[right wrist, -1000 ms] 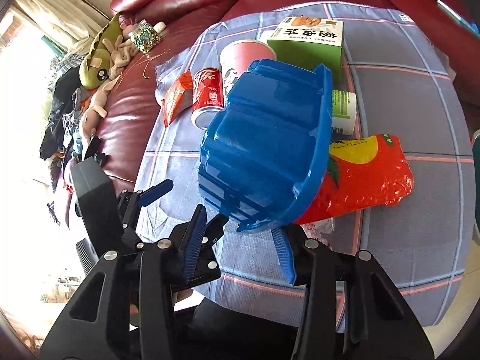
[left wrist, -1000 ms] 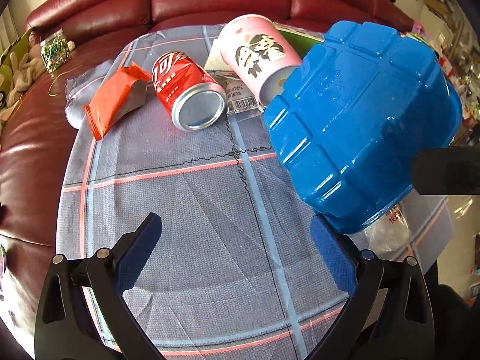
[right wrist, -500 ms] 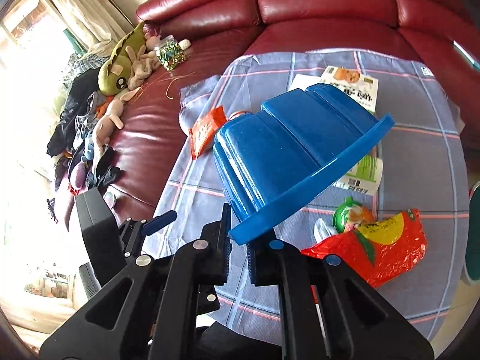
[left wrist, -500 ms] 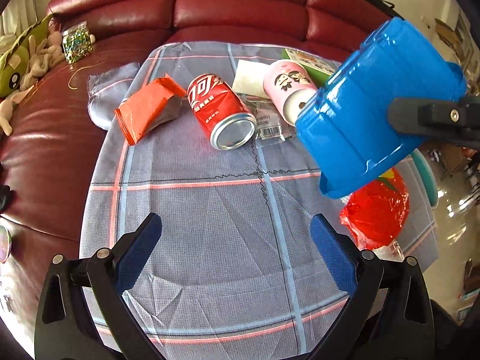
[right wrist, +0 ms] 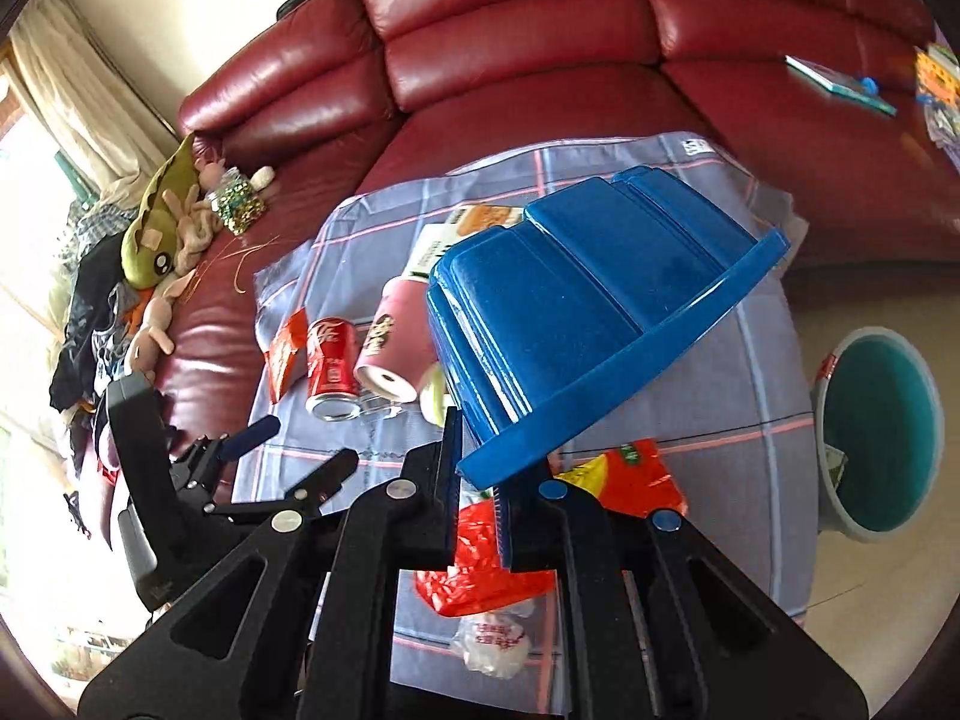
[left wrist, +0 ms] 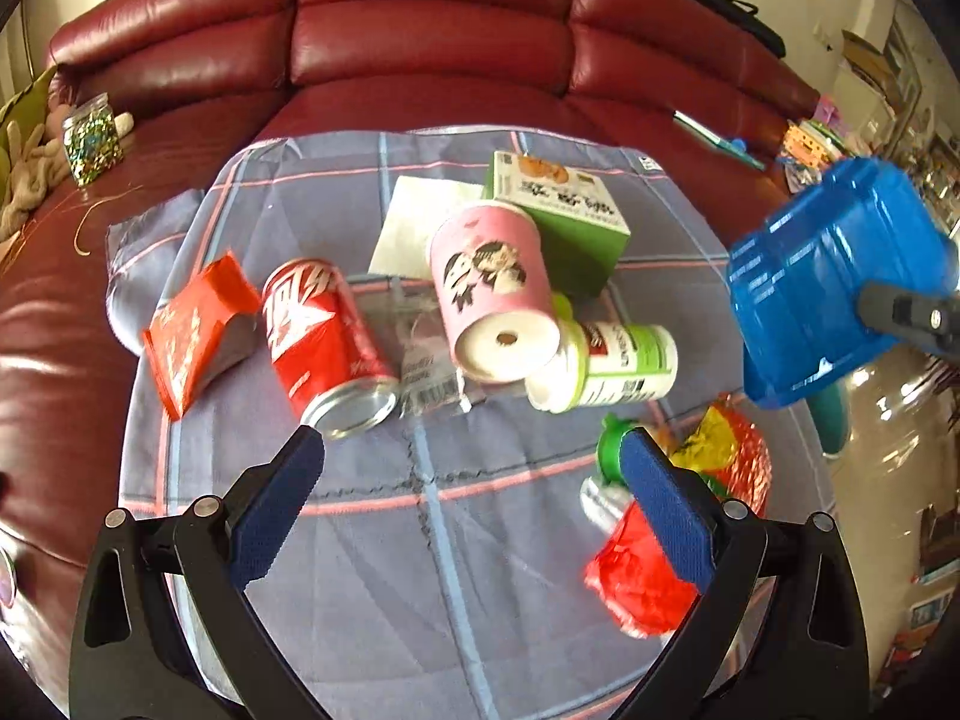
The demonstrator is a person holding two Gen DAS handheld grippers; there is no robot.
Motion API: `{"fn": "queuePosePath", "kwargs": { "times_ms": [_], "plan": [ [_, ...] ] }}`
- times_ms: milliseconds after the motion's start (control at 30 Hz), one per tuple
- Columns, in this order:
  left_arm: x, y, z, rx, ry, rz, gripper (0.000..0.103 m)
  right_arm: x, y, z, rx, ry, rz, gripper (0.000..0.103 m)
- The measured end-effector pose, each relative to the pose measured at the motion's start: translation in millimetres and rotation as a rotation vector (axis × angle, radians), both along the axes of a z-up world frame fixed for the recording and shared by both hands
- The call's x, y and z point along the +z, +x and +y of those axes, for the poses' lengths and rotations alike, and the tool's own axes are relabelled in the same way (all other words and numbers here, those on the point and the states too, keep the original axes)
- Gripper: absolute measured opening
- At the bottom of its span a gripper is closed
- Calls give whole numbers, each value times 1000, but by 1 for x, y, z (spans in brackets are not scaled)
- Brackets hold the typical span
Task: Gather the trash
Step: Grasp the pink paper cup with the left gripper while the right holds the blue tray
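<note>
Red leather sofa [left wrist: 432, 48], sunlit curtained window [right wrist: 36, 120]

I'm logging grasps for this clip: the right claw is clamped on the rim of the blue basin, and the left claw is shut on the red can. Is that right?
Not quite. The left claw is open and holds nothing; the red can lies on the cloth beyond its fingertips, as the left wrist view shows. The right claw is indeed clamped on the blue basin's rim.

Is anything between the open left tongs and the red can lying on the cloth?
Nothing visible. The left tongs are open, and the red can lies just beyond their left tip, with only bare cloth between.
</note>
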State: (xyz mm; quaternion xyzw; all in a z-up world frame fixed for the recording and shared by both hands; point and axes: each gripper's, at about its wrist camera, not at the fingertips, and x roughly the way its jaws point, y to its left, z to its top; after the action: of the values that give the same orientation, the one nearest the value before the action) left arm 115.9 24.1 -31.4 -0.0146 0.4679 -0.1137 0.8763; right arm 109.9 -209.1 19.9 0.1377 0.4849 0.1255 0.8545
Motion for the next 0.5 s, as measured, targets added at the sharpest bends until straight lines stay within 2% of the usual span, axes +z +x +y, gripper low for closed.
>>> {"fn": "queuePosePath", "kwargs": {
  "times_ms": [133, 200, 333, 367, 400, 433, 500],
  "plan": [
    [5, 40, -20, -1, 11, 13, 98, -9, 9, -30, -48, 7, 17, 9],
    [1, 58, -27, 2, 14, 37, 91, -12, 11, -39, -57, 5, 21, 9],
    [-13, 84, -37, 23, 53, 69, 90, -18, 13, -56, -74, 21, 25, 9],
    [-17, 87, -38, 28, 60, 75, 85, -19, 14, -59, -78, 28, 27, 9],
    [-22, 89, -38, 30, 62, 83, 67, -21, 15, -63, -84, 36, 30, 9],
    [-26, 91, -38, 32, 65, 96, 57, -23, 16, -67, -90, 42, 32, 9],
    [-29, 89, -38, 36, 74, 82, 57, -27, 17, -72, -99, 54, 38, 9]
  ]
}}
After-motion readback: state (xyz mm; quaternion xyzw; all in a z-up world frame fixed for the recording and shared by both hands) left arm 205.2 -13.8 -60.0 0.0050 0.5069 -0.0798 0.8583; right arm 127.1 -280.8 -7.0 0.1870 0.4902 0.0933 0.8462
